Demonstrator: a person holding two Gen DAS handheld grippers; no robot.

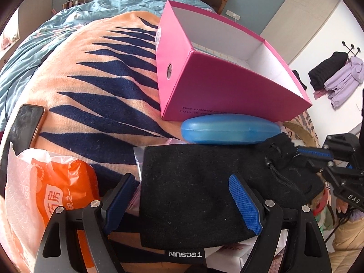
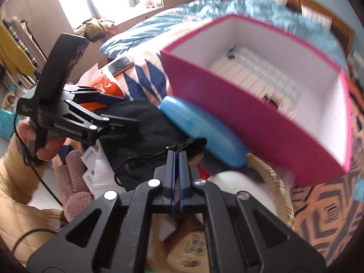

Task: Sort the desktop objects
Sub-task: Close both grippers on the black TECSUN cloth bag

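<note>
The left gripper (image 1: 184, 204) holds its jaws wide apart over a black cloth pouch (image 1: 200, 193), one blue ribbed pad (image 1: 245, 204) above the cloth on the right; whether either pad touches the pouch cannot be told. A tag on the pouch's near edge reads TECSUN, seen upside down. The right gripper (image 2: 176, 157) has its jaws closed, pads together, at the bunched mouth of the same pouch (image 2: 141, 122), where the drawstring cord (image 2: 145, 157) runs; whether cloth or cord is pinched between them cannot be told. Its body in the left view shows the letters DAS, and the left gripper's body in the right view reads GenRobot.AI, with a hand (image 2: 45, 143) wrapped round its handle.

Just beyond the pouch lies one blue oval case (image 1: 229, 132), closed, touching the near wall of one pink box (image 1: 204, 86). The box stands open on the bed; small print on its near wall begins THE COURAGE and LOVE IS, the rest unreadable. Inside, the right view shows a striped cloth (image 2: 254, 77) on the floor of the box, with small dark items on it, too blurred to name.

Left of the pouch sits one orange and white plastic bag (image 1: 52, 195) with Chinese characters. Farther left, one phone (image 1: 22, 127) lies face up on the orange and navy blanket (image 1: 95, 72). A pink knitted glove (image 2: 72, 186) lies near the hand.
</note>
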